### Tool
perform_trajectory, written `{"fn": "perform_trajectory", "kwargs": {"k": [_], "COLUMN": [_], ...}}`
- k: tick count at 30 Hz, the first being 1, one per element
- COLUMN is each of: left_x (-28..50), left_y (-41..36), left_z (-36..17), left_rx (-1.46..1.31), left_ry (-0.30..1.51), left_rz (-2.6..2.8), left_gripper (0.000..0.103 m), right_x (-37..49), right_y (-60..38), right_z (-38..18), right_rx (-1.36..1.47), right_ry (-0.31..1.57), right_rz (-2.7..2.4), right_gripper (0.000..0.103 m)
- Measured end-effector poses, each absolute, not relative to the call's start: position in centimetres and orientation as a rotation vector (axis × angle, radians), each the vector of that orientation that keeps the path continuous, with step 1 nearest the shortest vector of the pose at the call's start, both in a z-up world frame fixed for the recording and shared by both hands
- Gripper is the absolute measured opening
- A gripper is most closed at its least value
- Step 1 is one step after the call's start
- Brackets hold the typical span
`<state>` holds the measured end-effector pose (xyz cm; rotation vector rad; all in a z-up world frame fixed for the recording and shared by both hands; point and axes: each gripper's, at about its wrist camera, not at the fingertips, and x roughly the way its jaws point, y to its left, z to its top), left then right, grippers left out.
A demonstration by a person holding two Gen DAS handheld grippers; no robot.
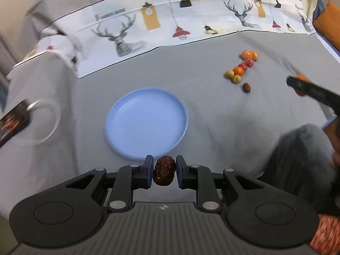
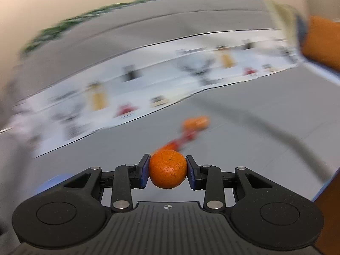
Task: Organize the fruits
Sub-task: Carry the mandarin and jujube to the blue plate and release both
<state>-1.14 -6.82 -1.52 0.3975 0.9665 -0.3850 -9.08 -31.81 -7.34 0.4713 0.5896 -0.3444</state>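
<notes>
My left gripper (image 1: pixel 164 171) is shut on a wrinkled dark red date (image 1: pixel 164 173), held above the near rim of a light blue plate (image 1: pixel 146 125) that has nothing on it. A cluster of small fruits (image 1: pixel 242 68) lies on the grey cloth at the far right: oranges, red ones, yellow-green ones and a lone date (image 1: pixel 246 87). My right gripper (image 2: pixel 167 169) is shut on a small orange (image 2: pixel 167 169), lifted above the cloth. In the left wrist view that right gripper (image 1: pixel 297 85) shows at the right edge with the orange in it. The fruit cluster (image 2: pixel 187 133) behind is blurred.
A white cloth band printed with deer and lamps (image 1: pixel 148 25) crosses the far side of the table. A clear ring and a dark card (image 1: pixel 14 121) lie at the left. An orange cushion (image 1: pixel 329 27) sits far right. A grey sleeve (image 1: pixel 297 161) is at the near right.
</notes>
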Motion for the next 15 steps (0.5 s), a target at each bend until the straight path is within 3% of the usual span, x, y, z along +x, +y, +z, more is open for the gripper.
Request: {"fn": "perform_trajectory", "kwargs": {"k": [6, 15], "left_x": [-5.5, -9.8], "left_y": [-2.2, 2.9], "left_z": [0.5, 3.0], "left_rx": [0.272, 0.100], "left_ry": [0.903, 0.847], "left_rz": [-0.356, -0.280], "left_gripper": [0.025, 0.025], "right_x": [-15.5, -17.5], "right_y": [-23.7, -17.0], "right_z": [-2.2, 2.2], "right_rx": [0.322, 0.158], "right_ry": [0.561, 0.483], "right_rz": [-0.141, 0.037], "right_gripper": [0.037, 0.037]}}
